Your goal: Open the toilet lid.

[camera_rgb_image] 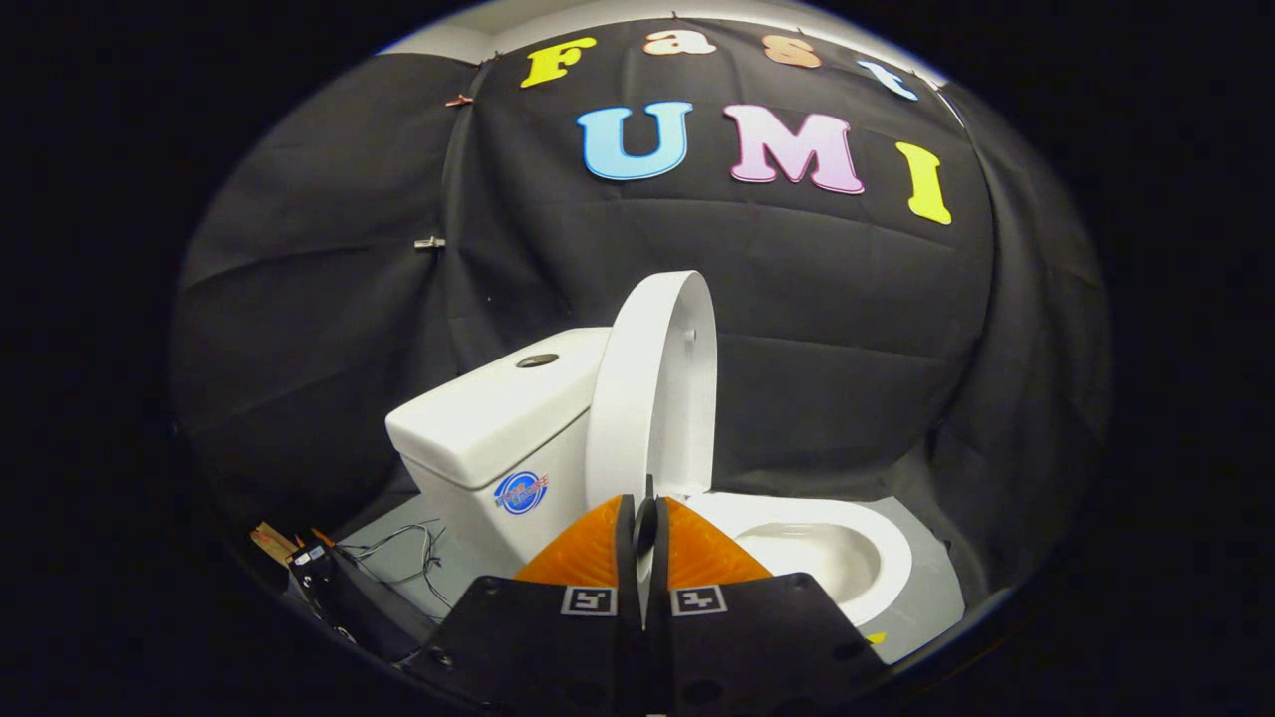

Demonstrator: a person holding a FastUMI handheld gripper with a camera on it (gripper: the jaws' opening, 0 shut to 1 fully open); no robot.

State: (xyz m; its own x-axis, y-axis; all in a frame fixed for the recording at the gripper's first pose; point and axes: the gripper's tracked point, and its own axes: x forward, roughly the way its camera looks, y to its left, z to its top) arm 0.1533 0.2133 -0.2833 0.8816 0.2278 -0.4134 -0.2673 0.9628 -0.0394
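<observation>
While the lid stands raised almost upright, gripper fingers are pinched together on its lower edge
Lid rises straight up just ahead of the fingers, long axis near vertical, leaning back toward the tank to its left; orange fingers nearly closed with only the thin lid edge between them, both seem to press on it. Open bowl sits to the right, beyond the fingers. Loose wires lie on the grey floor beside the tank, well out of the way; nothing blocks the lid's last tilt back
</observation>
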